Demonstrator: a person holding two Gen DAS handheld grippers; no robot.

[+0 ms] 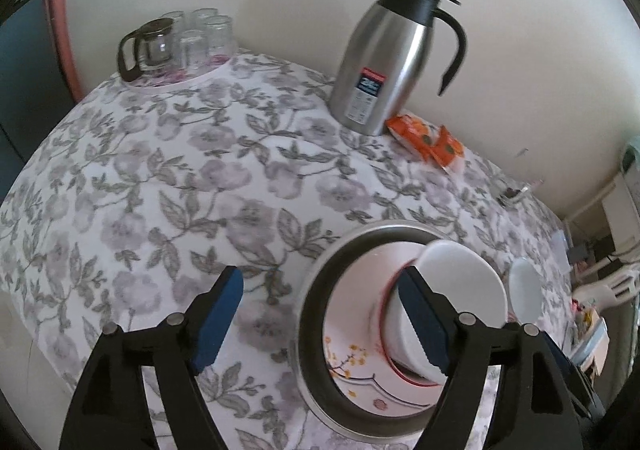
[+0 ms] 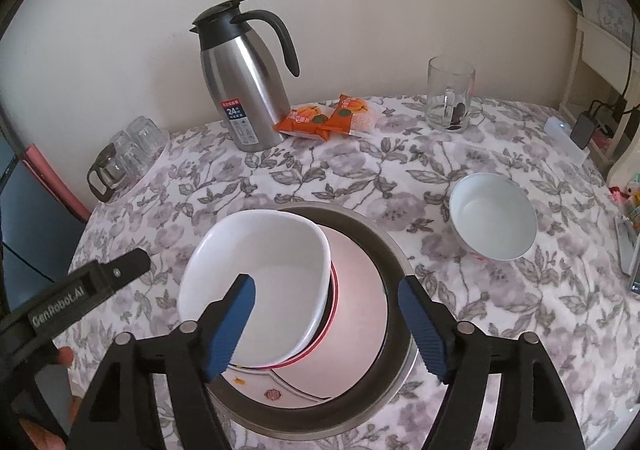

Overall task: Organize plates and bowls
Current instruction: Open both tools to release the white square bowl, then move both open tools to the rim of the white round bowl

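A steel-rimmed round basin (image 2: 396, 250) holds a flower-patterned plate (image 2: 360, 330). On the plate a white bowl (image 2: 260, 262) sits tilted in a red-rimmed dish (image 2: 334, 286), leaning over the basin's left side. My right gripper (image 2: 326, 284) hangs open above them, one pad over the bowl's inside and the other over the basin rim, neither pressing. In the left wrist view the same white bowl (image 1: 460, 282) shows inside the basin (image 1: 308, 310). My left gripper (image 1: 320, 278) is open and empty, straddling the basin's left rim. A second white bowl (image 2: 492, 217) stands alone to the right.
A steel thermos jug (image 2: 244, 85), orange snack packets (image 2: 320, 117) and a glass mug (image 2: 450, 97) stand along the wall. A tray of upturned glasses with a glass pot (image 1: 176, 41) is at the far left corner. One finger (image 2: 128, 264) of the left gripper shows at the left.
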